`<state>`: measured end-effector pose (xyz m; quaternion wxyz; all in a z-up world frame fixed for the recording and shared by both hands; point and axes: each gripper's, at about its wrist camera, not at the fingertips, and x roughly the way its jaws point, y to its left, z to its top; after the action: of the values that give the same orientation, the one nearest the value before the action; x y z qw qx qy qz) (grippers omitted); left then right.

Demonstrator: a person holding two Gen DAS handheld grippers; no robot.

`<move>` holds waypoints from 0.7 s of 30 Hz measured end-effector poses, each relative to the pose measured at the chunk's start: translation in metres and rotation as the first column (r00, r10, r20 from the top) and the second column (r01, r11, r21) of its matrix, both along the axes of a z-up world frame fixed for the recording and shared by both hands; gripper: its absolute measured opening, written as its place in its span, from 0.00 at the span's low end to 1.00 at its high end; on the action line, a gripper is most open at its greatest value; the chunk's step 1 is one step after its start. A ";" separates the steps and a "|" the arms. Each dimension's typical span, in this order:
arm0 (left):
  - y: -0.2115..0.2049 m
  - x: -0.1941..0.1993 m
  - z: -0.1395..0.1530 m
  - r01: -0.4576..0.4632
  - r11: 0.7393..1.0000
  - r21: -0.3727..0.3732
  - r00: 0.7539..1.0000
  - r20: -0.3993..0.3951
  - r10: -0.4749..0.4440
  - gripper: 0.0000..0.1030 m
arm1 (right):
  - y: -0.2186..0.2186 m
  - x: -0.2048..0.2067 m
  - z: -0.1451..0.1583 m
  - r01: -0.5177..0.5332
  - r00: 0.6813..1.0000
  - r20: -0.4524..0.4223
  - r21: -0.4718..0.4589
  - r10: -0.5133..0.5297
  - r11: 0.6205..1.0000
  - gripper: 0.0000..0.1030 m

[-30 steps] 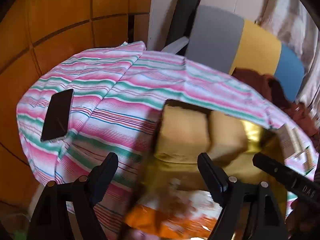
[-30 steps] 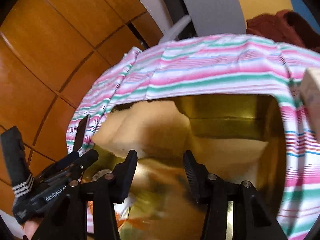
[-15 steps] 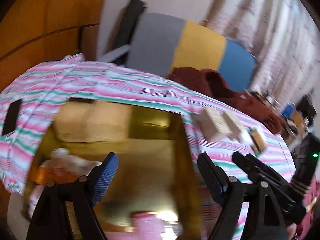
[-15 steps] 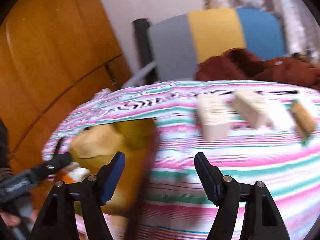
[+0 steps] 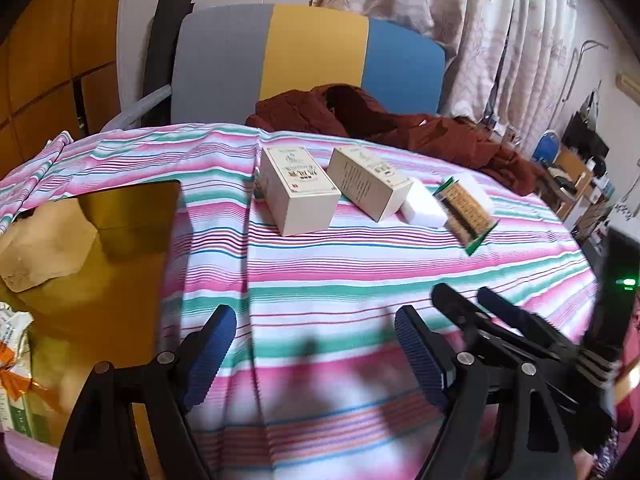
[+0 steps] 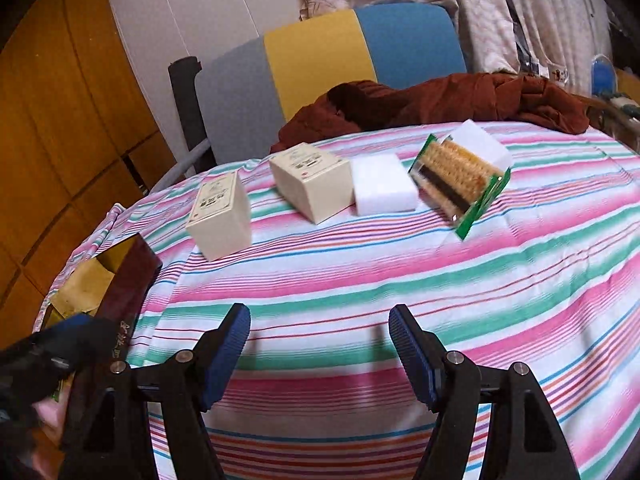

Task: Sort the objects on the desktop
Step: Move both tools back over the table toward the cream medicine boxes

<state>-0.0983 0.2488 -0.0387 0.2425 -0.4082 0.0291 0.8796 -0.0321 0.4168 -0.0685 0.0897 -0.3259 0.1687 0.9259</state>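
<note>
While both tongs hang parted and empty over the striped cloth [image 6: 360, 280], left gripper [image 5: 316, 354] beside right gripper [image 6: 320, 354], a gold box [image 5: 128, 216] sits far left, then 2 cream cartons [image 6: 220, 216], a white sponge [image 6: 382, 188] and a packaged brush [image 6: 460, 184].

cloth [image 5: 360, 264]: striped pink, green, white, covers table | chair [image 5: 312, 52]: grey, yellow, blue back, behind table | garment [image 5: 360, 116]: rust-brown, heaped at table's far edge | curtains [image 5: 500, 20]: pale, patterned, right rear | panels [image 6: 60, 128]: orange wood, left wall
</note>
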 end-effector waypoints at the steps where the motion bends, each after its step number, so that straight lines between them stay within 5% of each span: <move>1: 0.005 -0.002 -0.003 -0.007 1.000 -0.011 1.000 -0.002 0.007 0.81 | 0.002 0.000 -0.001 0.001 1.000 0.001 0.010 -0.001 1.000 0.71; 13: 0.031 -0.042 -0.042 -0.107 0.989 -0.101 0.994 0.000 0.107 0.81 | 0.034 -0.033 -0.011 -0.024 0.999 0.042 0.017 0.024 1.000 0.72; 21: 0.026 -0.058 -0.058 -0.136 0.988 -0.067 0.989 0.050 0.140 0.81 | 0.034 -0.073 0.000 -0.071 0.997 0.025 0.090 0.069 0.993 0.74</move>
<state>-0.1558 0.2745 -0.0968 0.1685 -0.4408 0.0221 0.8814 -0.1049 0.4509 -0.0683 0.0735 -0.3372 0.1137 0.9316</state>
